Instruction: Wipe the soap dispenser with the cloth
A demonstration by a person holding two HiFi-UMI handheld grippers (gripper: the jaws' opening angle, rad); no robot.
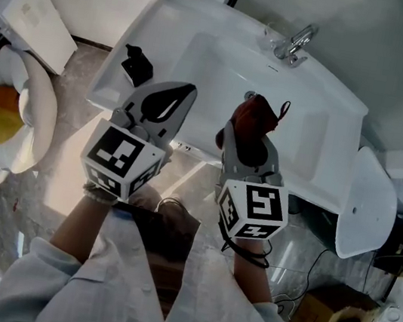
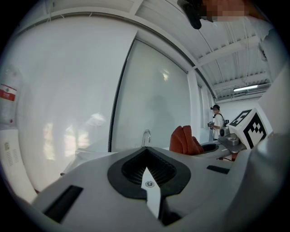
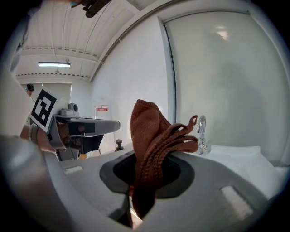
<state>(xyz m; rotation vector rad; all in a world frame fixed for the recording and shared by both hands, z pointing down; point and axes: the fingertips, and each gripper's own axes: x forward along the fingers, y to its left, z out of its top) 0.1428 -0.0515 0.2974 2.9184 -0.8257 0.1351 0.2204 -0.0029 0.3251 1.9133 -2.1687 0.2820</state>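
On the left rim of the sink (image 1: 127, 38) stood the soap dispenser (image 1: 136, 64). The right gripper (image 1: 247, 132) pinched the cloth (image 1: 258, 117); the left gripper (image 1: 183, 94) was shut, empty. Unsteadied, the dispenser might topple when wiped.

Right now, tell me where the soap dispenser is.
In the head view the dispenser stands on the left ledge of the sink, just beyond and left of the left gripper.

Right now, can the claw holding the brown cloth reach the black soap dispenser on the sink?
Probably yes: the soap dispenser stands uncovered on the ledge of the sink, but the left claw hangs between it and the right claw gripping the cloth.
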